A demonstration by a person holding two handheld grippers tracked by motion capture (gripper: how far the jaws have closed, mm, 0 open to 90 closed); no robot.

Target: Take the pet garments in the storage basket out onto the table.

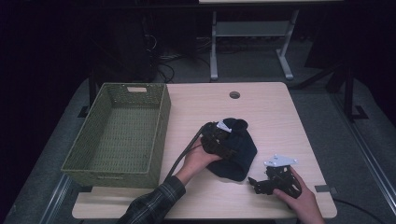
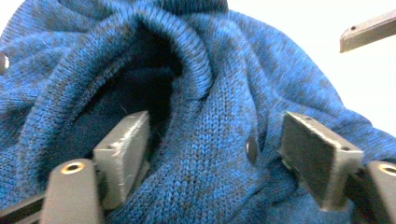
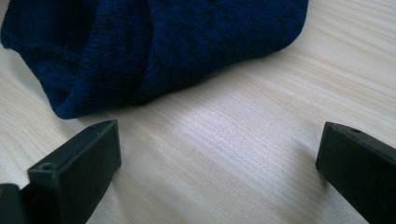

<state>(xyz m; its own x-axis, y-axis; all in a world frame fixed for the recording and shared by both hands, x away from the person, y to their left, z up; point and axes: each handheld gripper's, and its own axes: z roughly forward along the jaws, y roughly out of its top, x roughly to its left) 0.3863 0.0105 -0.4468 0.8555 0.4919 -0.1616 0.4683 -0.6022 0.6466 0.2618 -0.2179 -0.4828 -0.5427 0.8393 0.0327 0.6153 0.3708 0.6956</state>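
A dark blue knitted garment lies bunched on the light wooden table, right of centre. My left gripper rests on its left side, held by a hand in a plaid sleeve. In the left gripper view the jaws stand open with a ridge of the knit between them; the left pad sits at the mouth of a dark fold, and the pads do not squeeze the cloth. My right gripper lies low near the front edge, open over bare wood, just short of the garment's hem.
A green woven basket with nothing in it stands at the table's left side. A round cable hole sits near the far edge. Beyond the table are a white desk frame and dark floor.
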